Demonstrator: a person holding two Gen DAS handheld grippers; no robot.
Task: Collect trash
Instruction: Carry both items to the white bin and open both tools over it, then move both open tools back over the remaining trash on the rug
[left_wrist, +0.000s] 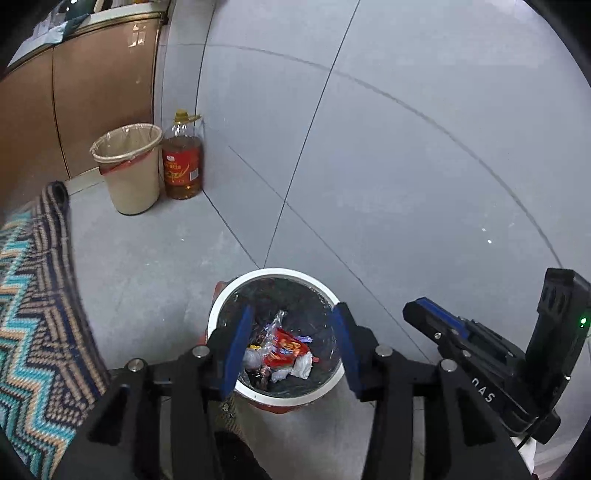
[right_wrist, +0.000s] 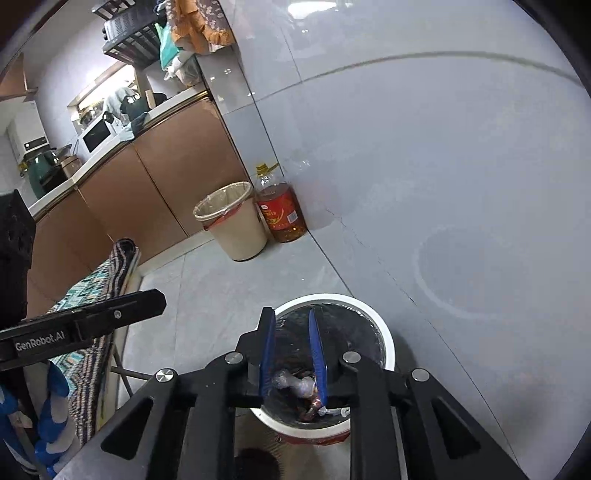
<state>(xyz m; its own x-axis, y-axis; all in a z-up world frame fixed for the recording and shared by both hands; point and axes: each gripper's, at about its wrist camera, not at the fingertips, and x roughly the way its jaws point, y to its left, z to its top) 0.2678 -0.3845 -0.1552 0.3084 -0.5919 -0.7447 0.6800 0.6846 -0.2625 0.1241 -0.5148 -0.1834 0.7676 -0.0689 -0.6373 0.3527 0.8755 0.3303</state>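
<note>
1. We can't see the base of the white-rimmed trash bin (left_wrist: 274, 275); gripper bodies cut it off in both views, and part of the contents is hidden.
2. Round bin stands upright on the grey tile floor (left_wrist: 369, 166), mouth up, dark glossy liner.
3. Inside we see a red wrapper (left_wrist: 282, 349) with its long axis slanting, plus crumpled white plastic (left_wrist: 303, 363).
4. Left gripper (left_wrist: 290, 349) is over the bin, blue pads spread wide, holding nothing.
5. Right gripper (right_wrist: 293, 354) is over the bin, pads narrowly parted, nothing between.
6. Beige lined bin (left_wrist: 129, 170) just beside an oil bottle (left_wrist: 183, 158) by the wall.
</note>
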